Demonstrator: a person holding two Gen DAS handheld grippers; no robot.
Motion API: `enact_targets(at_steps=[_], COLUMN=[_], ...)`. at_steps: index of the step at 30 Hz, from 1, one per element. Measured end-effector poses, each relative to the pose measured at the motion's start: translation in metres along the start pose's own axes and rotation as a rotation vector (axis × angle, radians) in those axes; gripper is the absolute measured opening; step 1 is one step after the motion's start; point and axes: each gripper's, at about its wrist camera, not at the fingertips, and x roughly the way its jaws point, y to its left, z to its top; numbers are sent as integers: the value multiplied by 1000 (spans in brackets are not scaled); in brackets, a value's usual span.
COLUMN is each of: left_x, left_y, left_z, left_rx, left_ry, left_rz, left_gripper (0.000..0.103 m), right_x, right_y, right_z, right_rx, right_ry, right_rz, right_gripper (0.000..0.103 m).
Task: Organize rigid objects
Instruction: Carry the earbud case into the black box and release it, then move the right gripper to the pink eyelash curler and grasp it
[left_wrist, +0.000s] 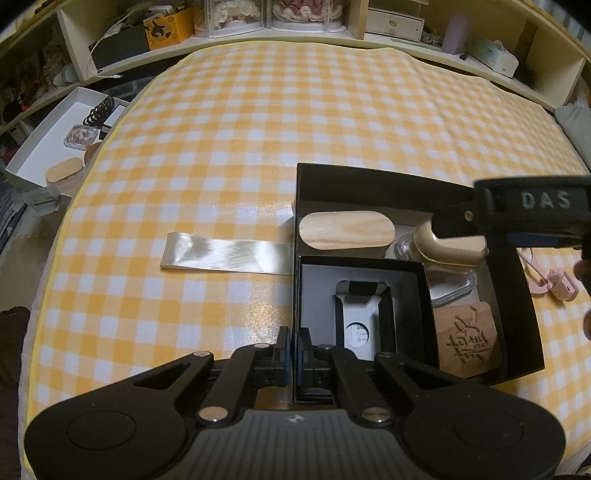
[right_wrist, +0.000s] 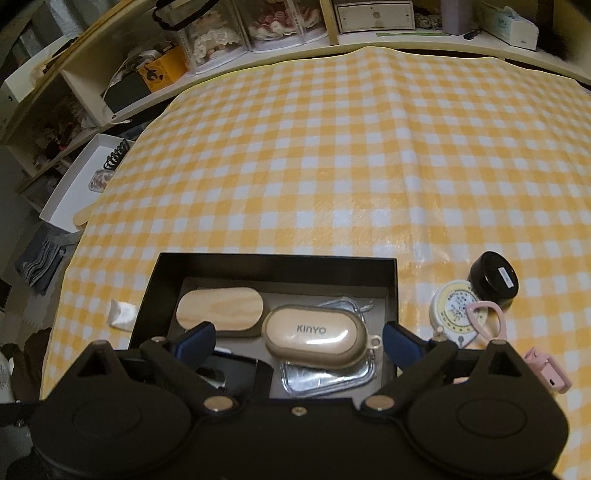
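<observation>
The right gripper (right_wrist: 299, 341) stands wide apart over the beige case (right_wrist: 316, 332), which lies in the black box (right_wrist: 273, 260) atop a clear pouch (right_wrist: 328, 380); perched there, it may slide. The left gripper (left_wrist: 293, 356) pinches the box wall

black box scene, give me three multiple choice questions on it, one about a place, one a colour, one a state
1. Where does the KINYO case lie?
A. inside the black box
B. on the checked cloth beside the box
C. on the shelf

2. What colour is the checked cloth?
A. blue and white
B. yellow and white
C. red and black

3. How do the right gripper jaws stand?
A. shut on the case
B. shut on nothing
C. open, pads clear of the case

Answers:
1 A, the case rests on the clear packets within the box walls.
2 B, yellow and white squares cover the table.
3 C, the blue pads stand wide on either side of the case with gaps showing.
</observation>
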Motion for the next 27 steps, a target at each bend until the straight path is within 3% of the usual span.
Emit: enact_targets(at_steps=[27], left_x=[0], left_y=[0], left_z=[0], left_rx=[4], left_ry=[1], left_rz=[3], left_gripper=[3], right_x=[-89], right_y=[-19], right_z=[-51], right_rx=[-161], right_ry=[-39], right_rz=[82], right_gripper=[101])
